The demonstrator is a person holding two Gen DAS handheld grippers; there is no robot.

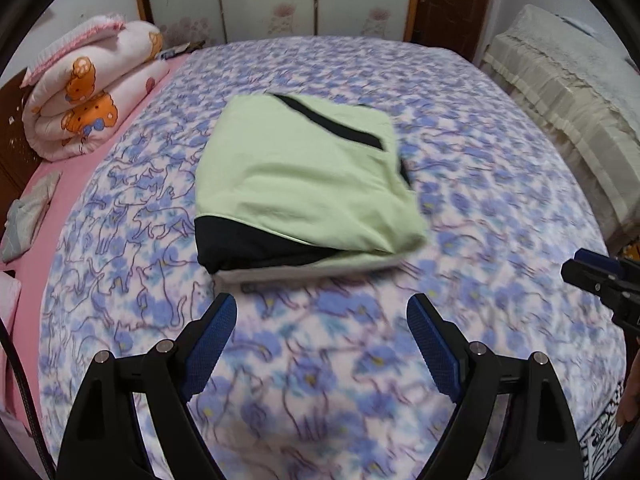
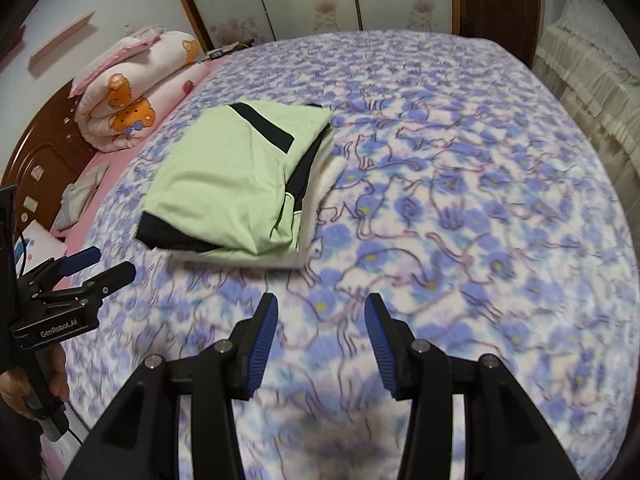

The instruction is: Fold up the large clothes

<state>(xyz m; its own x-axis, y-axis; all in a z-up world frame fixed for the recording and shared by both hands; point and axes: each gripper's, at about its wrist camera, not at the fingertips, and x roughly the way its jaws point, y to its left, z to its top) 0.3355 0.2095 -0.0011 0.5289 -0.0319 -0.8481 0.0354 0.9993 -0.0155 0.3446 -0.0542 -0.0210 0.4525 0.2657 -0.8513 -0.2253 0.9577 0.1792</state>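
The green-and-black jacket (image 1: 304,184) lies folded on the floral blanket (image 1: 460,160). Left gripper (image 1: 322,308) and right gripper (image 2: 322,306) hang released and empty, just short of the jacket's near edge. A rolled quilt (image 1: 88,96) lies left of the jacket.

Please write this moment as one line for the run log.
garment: folded on bed | left claw: open, empty | right claw: open, empty
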